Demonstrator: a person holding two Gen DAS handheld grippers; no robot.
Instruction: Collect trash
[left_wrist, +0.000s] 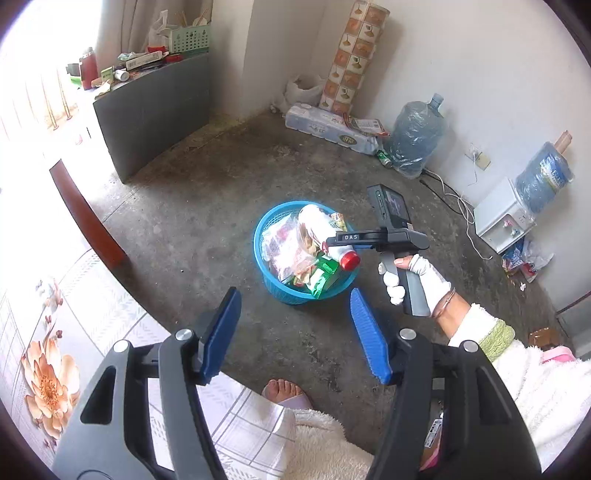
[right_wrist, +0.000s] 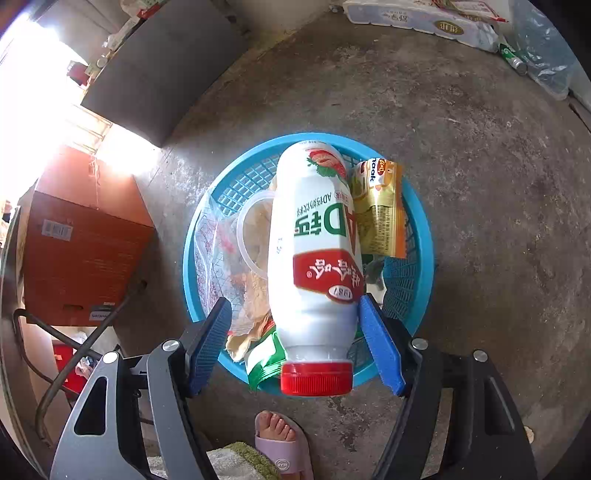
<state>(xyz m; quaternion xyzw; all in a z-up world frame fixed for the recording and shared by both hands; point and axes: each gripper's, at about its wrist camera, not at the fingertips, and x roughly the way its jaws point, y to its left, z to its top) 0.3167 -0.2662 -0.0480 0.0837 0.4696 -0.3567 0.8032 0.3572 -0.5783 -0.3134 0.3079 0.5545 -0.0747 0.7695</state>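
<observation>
A round blue basket stands on the concrete floor, filled with trash. On top lies a white drink bottle with a red cap, beside a yellow snack wrapper, a green wrapper and a clear plastic bag. My right gripper hangs over the basket, open. The bottle's neck end is between its blue fingers, with a clear gap on the left side. My left gripper is open and empty, higher up and nearer the person than the basket.
A table with a floral cloth is at the left, a grey cabinet behind. Water jugs, a tissue pack, a green can and a white dispenser line the walls. A brown box and a slippered foot are close by.
</observation>
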